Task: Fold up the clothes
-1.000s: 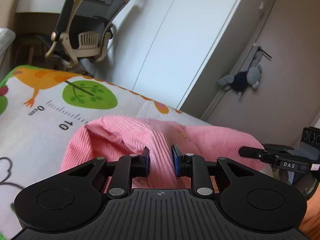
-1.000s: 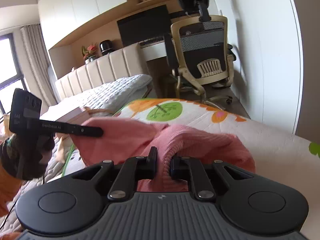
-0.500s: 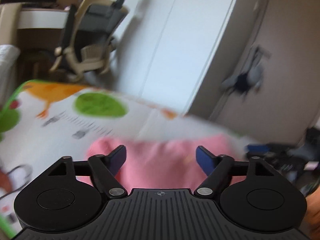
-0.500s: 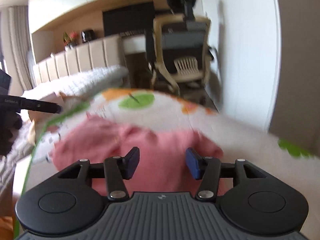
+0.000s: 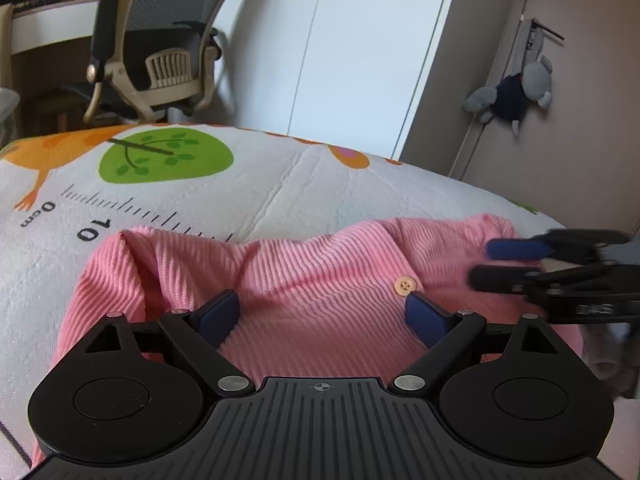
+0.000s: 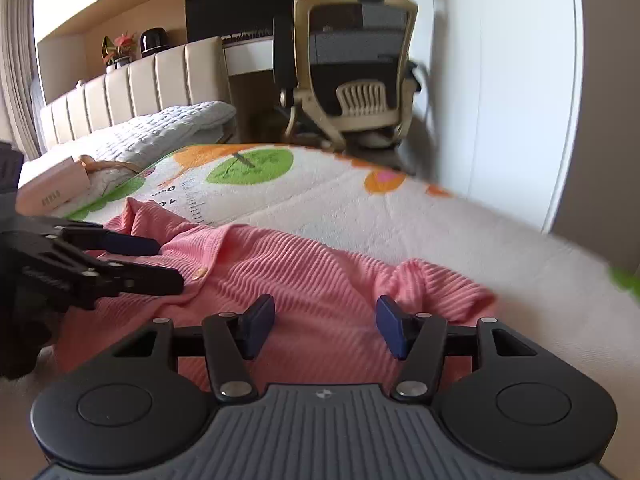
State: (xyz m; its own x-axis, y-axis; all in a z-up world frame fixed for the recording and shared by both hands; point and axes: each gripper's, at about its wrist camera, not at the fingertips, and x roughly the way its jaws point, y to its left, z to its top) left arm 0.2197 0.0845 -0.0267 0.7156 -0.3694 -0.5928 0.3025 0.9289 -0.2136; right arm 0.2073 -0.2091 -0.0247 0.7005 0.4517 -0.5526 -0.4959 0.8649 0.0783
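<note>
Lying flat on a quilted play mat (image 5: 304,184), a pink rib-knit cardigan (image 5: 312,280) spreads in a rough rectangle, its fine ribs running across the cloth and one upper corner puckered into a soft fold. A small round tan button (image 5: 405,286) sits on the placket. Mat surface: white stitched fabric printed with a green tree (image 5: 164,160), an orange bird shape and a black ruler scale marked "10".

Left gripper (image 5: 322,316): jaws spread wide, blue pads (image 5: 218,314) poised just above the knit, nothing between them. Right gripper (image 6: 325,326): likewise spread wide over the cardigan near a crumpled short sleeve (image 6: 436,284), holding nothing. Each claw shows in the other's view from the side, black matte linkage, blurred; in the right wrist view the left one reaches in close by the button.

Background: beige-framed mesh office chair (image 5: 160,44), smooth white wardrobe doors (image 5: 360,40), grey plush toy (image 5: 514,94) hanging on a taupe door. Right wrist view adds a channel-padded cream headboard (image 6: 132,92) and a grey quilted blanket (image 6: 160,132).
</note>
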